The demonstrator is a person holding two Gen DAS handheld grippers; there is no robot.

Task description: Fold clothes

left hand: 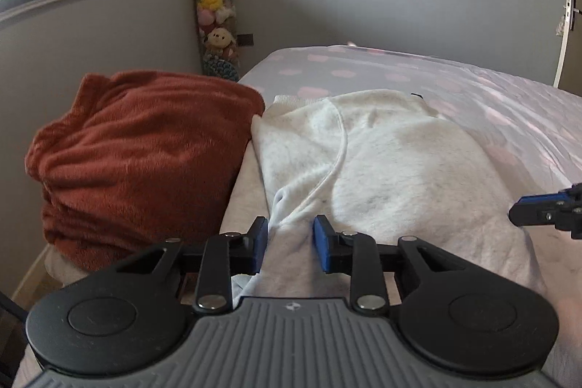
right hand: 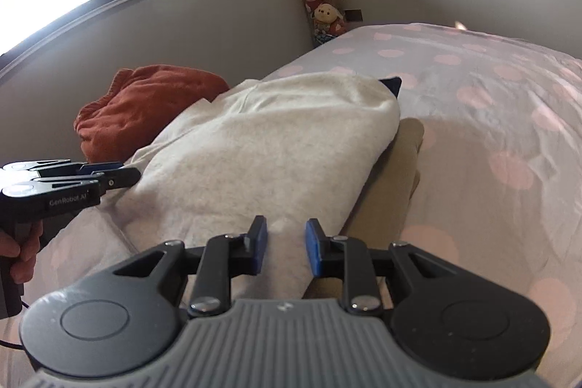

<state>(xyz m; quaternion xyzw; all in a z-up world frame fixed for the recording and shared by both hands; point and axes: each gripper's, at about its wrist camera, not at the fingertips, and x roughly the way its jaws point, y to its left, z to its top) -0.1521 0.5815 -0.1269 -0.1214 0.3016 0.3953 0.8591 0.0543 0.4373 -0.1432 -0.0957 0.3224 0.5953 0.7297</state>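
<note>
Both grippers, left gripper (left hand: pixel 290 242) and right gripper (right hand: pixel 286 248), hold their jaws parted around the pale grey fleece sweatshirt (left hand: pixel 382 162), whether pinching I cannot tell; it lies part-folded on the pink-spotted bed (left hand: pixel 491 104), folds remaining.

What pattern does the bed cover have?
The pale lilac bed cover has large pink dots. The right wrist view shows it best.

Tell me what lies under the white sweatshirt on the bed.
A tan garment sticks out from beneath the white sweatshirt along its right edge, and a dark blue corner peeks out at its far end. Both rest on the polka-dot bedspread. How far they extend underneath is covered.
</note>
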